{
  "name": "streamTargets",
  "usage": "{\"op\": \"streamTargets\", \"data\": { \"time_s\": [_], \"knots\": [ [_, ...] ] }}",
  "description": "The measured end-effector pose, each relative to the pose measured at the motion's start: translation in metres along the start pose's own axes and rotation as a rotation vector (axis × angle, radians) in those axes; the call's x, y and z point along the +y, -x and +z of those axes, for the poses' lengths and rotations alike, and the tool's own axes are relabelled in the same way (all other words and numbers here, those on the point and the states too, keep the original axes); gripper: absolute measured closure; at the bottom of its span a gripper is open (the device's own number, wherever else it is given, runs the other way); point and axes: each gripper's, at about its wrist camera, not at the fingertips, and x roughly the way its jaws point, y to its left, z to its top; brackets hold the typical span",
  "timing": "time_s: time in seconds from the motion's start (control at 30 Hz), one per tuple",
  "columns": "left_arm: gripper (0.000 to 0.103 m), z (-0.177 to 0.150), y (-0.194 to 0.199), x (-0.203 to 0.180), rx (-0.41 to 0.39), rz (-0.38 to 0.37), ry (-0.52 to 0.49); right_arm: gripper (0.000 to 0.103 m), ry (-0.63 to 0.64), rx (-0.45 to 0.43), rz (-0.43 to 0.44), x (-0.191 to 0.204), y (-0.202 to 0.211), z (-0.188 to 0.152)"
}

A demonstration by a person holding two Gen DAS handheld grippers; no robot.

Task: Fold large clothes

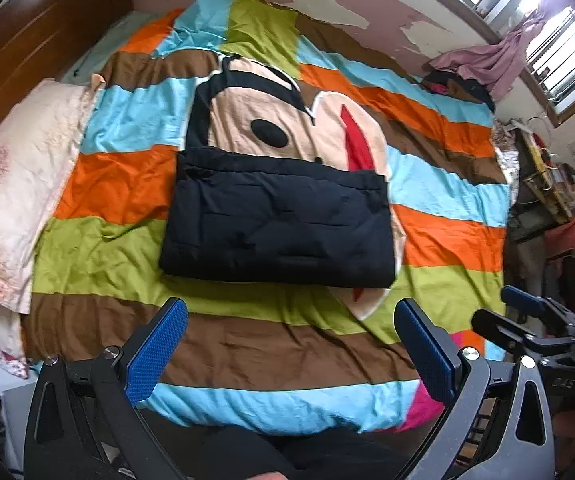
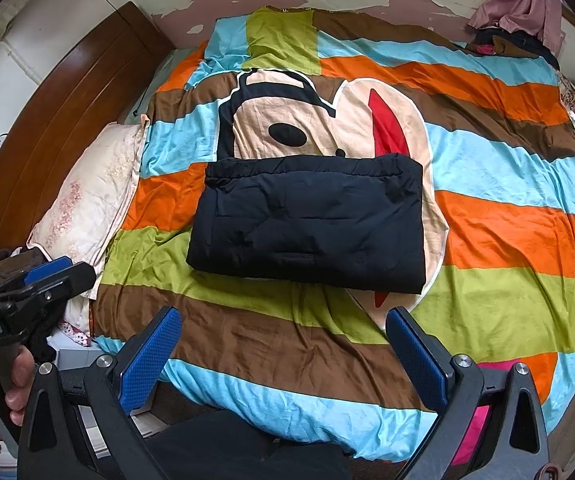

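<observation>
A dark navy padded garment [image 1: 275, 220] [image 2: 307, 224] lies folded into a thick rectangle in the middle of the striped bed cover [image 1: 127, 256] [image 2: 507, 292]. My left gripper [image 1: 291, 320] hovers open above the near side of the bed, short of the garment, with nothing between its blue pads [image 1: 159, 352]. My right gripper [image 2: 285, 326] is likewise open and empty, held back from the garment's near edge. In the left wrist view the right gripper shows at the right edge. In the right wrist view the left gripper appears at the left, with a hand [image 2: 15, 384] on its handle.
A pale flowered pillow [image 1: 19, 200] [image 2: 95, 200] rests at the bed's left side by the wooden headboard [image 1: 35, 48] [image 2: 67, 120]. Pink and dark clothes [image 1: 475, 68] [image 2: 523, 12] are heaped at the far right corner under a barred window [image 1: 551, 20]. Cluttered shelves [image 1: 547, 176] stand right of the bed.
</observation>
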Motion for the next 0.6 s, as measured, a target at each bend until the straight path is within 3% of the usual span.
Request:
{"op": "streamTargets", "data": {
  "time_s": [0.4, 0.6],
  "knots": [
    [0.002, -0.0071, 0.0017, -0.0038, 0.007, -0.053, 0.023, 0.0, -0.002, 0.001, 0.001, 0.0004, -0.0001, 0.0001],
    [0.002, -0.0086, -0.0001, -0.0087, 0.003, -0.015, -0.007, 0.0, -0.004, 0.002, 0.005, 0.0012, -0.0003, 0.0009]
  ]
}}
